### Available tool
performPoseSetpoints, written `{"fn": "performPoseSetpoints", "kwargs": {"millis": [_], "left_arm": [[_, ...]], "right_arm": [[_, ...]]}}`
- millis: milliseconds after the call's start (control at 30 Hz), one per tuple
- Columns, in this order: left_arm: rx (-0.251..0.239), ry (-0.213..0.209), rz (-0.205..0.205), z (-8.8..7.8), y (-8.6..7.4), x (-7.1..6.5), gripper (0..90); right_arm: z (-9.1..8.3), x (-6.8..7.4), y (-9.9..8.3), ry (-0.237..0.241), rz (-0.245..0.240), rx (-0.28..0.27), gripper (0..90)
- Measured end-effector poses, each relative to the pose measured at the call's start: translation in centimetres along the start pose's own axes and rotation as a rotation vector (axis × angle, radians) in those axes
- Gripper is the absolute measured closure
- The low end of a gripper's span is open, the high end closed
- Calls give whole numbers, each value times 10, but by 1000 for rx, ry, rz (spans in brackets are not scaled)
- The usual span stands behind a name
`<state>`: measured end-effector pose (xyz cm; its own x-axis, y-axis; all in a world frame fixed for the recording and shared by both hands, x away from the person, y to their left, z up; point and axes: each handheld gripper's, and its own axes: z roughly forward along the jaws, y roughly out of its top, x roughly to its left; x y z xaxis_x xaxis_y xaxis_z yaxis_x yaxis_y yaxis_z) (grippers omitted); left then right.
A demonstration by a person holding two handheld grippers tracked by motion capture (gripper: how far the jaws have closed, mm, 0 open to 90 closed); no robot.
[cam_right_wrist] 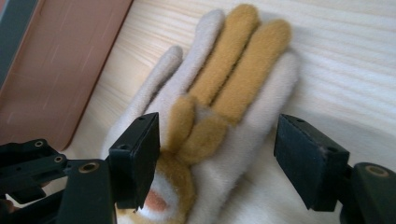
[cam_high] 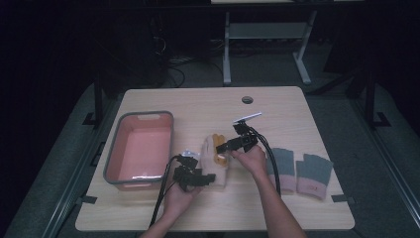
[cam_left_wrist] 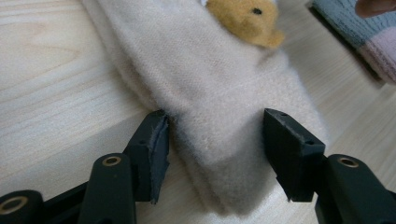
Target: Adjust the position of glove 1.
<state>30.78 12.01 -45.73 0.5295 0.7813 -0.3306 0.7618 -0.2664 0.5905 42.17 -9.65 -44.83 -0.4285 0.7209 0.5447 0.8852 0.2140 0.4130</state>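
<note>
My left gripper (cam_left_wrist: pixel 212 154) sits over the cuff end of the cream glove (cam_left_wrist: pixel 210 93), its jaws about half open with the cuff lying between them. The left pad just brushes the fuzzy edge of the cuff, while the right pad stands a little clear of the fabric, so I have no grip on it. Just ahead of these jaws the glove runs away across the wooden table (cam_left_wrist: pixel 51 70), with its yellow-brown animal patch (cam_left_wrist: pixel 247 21) at the far end. Beyond and to the right of this gripper lies a grey and pink glove (cam_left_wrist: pixel 359 37).

My right gripper (cam_right_wrist: pixel 217 158) hangs over the same glove from the finger end, jaws wide apart. Its left pad is close against the glove's pale fingers, though I cannot tell whether it touches; the right pad is well clear. Nothing is clamped. The yellow-brown fingers (cam_right_wrist: pixel 243 60) point straight ahead of the jaws, and the pink basin (cam_right_wrist: pixel 60 65) stands to their left.
</note>
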Motion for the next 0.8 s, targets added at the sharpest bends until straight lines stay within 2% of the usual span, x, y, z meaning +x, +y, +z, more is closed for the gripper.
{"fn": "performPoseSetpoints", "kwargs": {"millis": [300, 367, 500, 567, 667, 767, 800], "left_arm": [[14, -29, -6, 1, 2, 2, 482], [15, -35, -13, 1, 2, 2, 487], [13, -36, -15, 1, 2, 2, 488], [3, -39, -30, 2, 1, 3, 489], [3, -39, -30, 2, 1, 3, 490], [9, -39, -27, 1, 1, 4, 492], [1, -44, -42, 2, 2, 4, 492]], "right_arm": [[6, 0, -1, 9, 43, 27, 309], [7, -1, -3, 12, 74, 35, 309], [5, -3, -6, 30, 79, 5, 314], [-1, -4, -8, 62, 82, -24, 312], [-9, -4, -13, 64, 86, -36, 302], [-11, -4, -17, 60, 88, -19, 289], [-15, -3, -22, 75, 82, -41, 292]]}}
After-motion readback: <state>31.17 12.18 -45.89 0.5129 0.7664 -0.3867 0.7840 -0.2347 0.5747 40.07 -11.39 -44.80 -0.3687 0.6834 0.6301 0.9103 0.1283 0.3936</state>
